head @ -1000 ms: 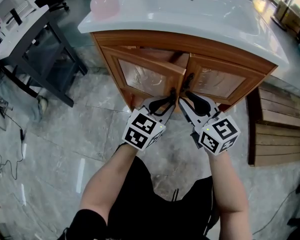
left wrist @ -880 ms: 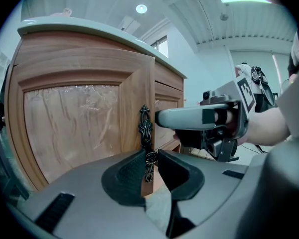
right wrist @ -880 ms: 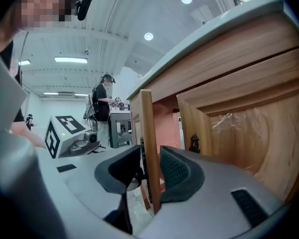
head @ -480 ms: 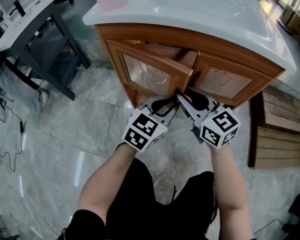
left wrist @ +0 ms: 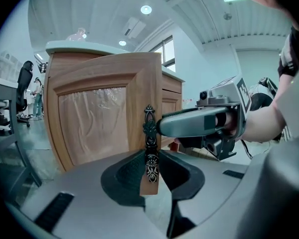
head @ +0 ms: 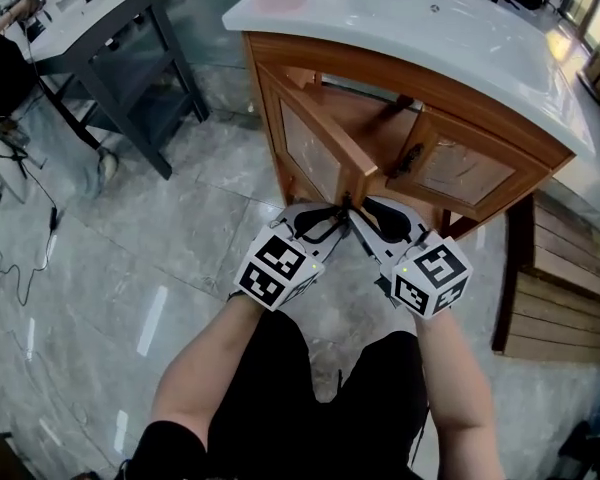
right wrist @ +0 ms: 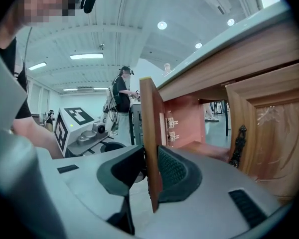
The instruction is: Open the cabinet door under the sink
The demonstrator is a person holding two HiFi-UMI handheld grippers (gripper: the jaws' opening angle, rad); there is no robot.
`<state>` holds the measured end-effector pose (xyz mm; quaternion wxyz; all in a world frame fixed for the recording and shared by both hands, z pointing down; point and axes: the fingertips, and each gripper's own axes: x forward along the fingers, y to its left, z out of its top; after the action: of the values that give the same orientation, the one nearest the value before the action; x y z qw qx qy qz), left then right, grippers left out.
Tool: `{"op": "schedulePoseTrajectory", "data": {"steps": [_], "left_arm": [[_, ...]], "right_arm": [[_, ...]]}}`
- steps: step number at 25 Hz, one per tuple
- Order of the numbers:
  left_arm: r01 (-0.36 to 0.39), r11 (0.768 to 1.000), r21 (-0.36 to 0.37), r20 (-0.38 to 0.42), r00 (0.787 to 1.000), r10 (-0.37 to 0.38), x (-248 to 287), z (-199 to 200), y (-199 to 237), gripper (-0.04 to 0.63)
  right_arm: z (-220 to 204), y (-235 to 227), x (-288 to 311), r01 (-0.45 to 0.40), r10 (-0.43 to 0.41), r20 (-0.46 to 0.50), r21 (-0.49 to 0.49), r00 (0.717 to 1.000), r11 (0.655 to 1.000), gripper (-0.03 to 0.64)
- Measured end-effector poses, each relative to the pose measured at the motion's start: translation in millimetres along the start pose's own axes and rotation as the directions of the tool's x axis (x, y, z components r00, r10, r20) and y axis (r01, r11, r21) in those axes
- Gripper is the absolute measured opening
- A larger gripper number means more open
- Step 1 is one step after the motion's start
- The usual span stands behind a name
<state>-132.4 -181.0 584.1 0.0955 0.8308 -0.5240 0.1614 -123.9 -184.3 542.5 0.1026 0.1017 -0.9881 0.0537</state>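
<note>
Gripping the handle point(left wrist: 149, 138), your left gripper point(left wrist: 152, 172) has the door point(head: 318, 156) half open. Your right gripper point(right wrist: 150, 172) just closed on its edge; swing wider.

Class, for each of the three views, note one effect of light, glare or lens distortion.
Head view: glare streaks the floor, and the counter looks washed out. Left gripper view: black corners ring the picture; the door shines. Right gripper view: a ceiling lamp blooms; the counter edge curves.
</note>
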Motion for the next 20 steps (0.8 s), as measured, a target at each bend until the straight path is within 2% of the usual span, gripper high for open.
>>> {"op": "schedulePoseTrajectory", "data": {"steps": [10, 15, 18, 20], "left_arm": [[-0.079, 0.997, -0.003, -0.015, 0.997, 0.079, -57.7, -24.4, 9.6, 0.112], [-0.138, 0.989, -0.057, -0.002, 0.99, 0.138, -91.6, -38.2, 23.5, 0.115], [-0.183, 0.977, -0.105, 0.004, 0.983, 0.185, -110.5, -47.8, 32.6, 0.114], [-0.229, 0.967, -0.113, -0.005, 0.973, 0.23, -124.4, -53.5, 40.5, 0.113]], "right_arm": [[-5.1, 59.7, 18.6, -0.119, 0.119, -0.007, 0.002, 0.993, 0.993, 0.094], [-3.1, 87.7, 34.6, -0.185, 0.185, 0.011, 0.024, 0.983, 0.982, 0.089], [-2.9, 103.9, 47.4, -0.217, 0.217, 0.014, 0.017, 0.976, 0.976, 0.089], [-1.3, 115.4, 57.5, -0.237, 0.237, 0.008, 0.004, 0.972, 0.972, 0.085]]}}
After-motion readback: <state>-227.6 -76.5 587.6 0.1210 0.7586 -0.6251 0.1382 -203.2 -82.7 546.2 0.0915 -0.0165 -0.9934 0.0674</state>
